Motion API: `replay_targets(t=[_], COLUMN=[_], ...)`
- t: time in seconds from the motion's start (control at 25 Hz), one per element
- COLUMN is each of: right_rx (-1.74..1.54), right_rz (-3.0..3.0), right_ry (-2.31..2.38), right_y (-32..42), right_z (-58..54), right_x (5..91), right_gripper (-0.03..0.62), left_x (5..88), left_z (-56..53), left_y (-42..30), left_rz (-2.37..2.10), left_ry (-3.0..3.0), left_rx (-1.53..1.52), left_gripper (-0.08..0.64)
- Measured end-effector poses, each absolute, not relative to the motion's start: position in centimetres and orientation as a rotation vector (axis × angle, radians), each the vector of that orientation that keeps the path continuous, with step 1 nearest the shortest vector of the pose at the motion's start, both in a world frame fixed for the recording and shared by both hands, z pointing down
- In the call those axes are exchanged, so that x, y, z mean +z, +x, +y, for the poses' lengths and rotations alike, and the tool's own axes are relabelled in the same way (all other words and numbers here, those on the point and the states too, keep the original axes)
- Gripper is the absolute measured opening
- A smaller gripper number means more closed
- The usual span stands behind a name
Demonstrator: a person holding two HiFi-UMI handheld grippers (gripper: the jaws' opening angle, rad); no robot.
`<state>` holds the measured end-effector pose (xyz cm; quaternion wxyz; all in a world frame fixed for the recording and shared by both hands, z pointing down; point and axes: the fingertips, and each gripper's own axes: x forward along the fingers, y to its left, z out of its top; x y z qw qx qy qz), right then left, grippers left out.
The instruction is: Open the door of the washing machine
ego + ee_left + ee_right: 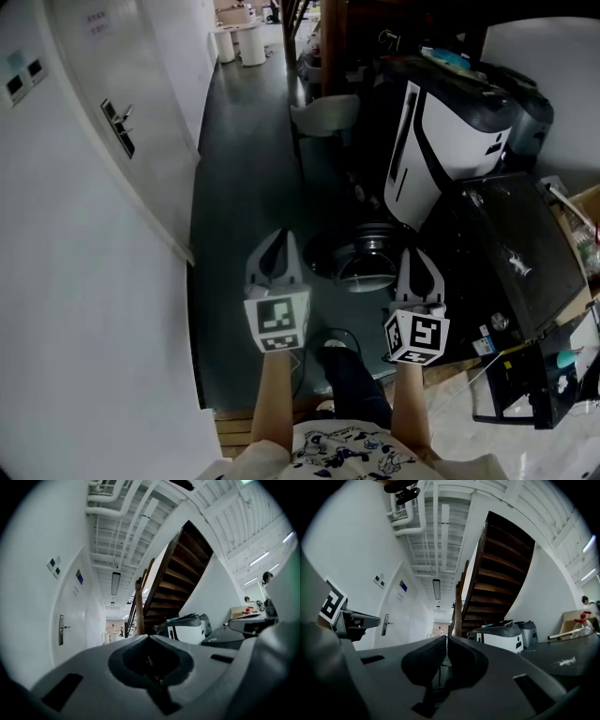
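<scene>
Though your left tongs [278, 249] and right tongs [418, 268] are clenched empty, the washer [511, 246] stands low to your right; its round door [362, 263], seemingly ajar, looks stiff, hinged, glass-fronted: pull at its rim.

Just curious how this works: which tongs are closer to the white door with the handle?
Left. The left tongs are on the side of the white door; the right tongs are farther over, by the black machine.
</scene>
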<state>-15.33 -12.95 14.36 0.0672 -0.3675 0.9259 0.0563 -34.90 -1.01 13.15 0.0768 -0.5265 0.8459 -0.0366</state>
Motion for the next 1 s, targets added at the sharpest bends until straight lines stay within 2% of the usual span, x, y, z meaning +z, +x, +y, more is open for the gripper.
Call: replay_targets(t=[1.0], right_rx=[0.198], right_rz=[2.791], right_ry=[-1.092], right_y=[-15.5], right_z=[-10.6], right_x=[13.3], right_gripper=[0.025], left_x=[12.1], left_z=[1.7], left_y=[-33.9], left_rz=[2.506], left_ry=[-1.579], left_rx=[-0.126], left_gripper=[0.002])
